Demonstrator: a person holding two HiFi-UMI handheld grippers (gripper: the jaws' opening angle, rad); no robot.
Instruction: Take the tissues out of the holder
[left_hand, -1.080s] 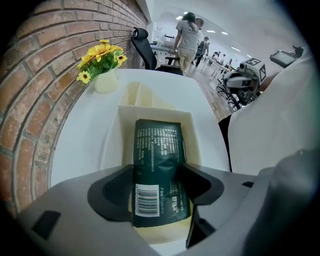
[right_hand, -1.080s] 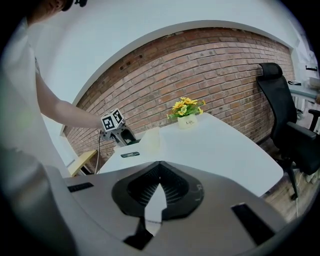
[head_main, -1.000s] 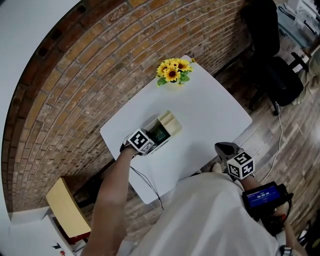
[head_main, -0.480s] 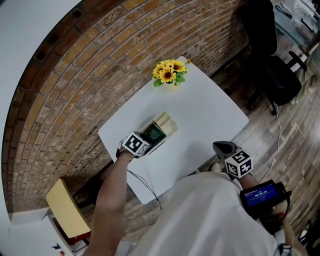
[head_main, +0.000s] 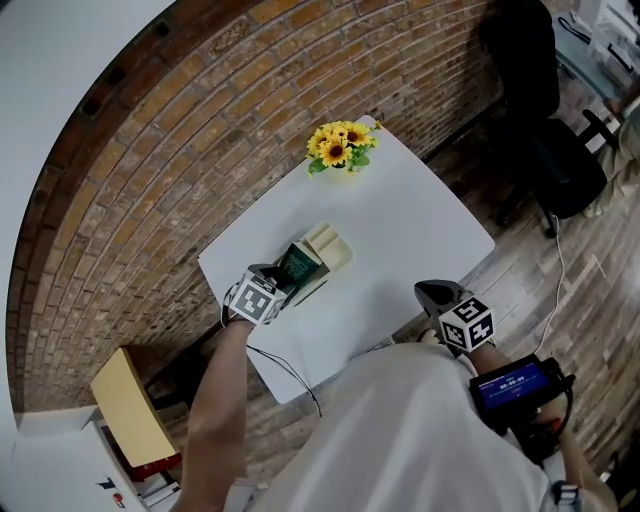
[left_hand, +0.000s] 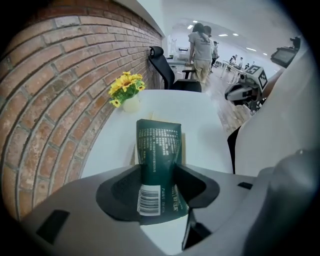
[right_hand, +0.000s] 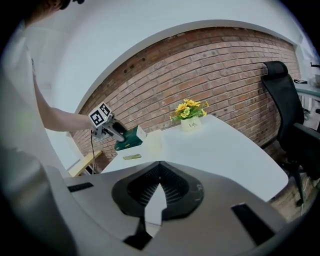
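The left gripper (left_hand: 160, 186) had just closed its jaws and was clamped on the barcode end of a dark green tissue pack (left_hand: 159, 147). The pack tilted up from the cream holder (head_main: 336, 246) on the white table (head_main: 420, 225). Pulling along the holder's opening would probably free it without dragging the holder. Whether more lay inside, I could not tell. The right gripper (right_hand: 159, 192) hung near the table's near edge, jaws together, empty.
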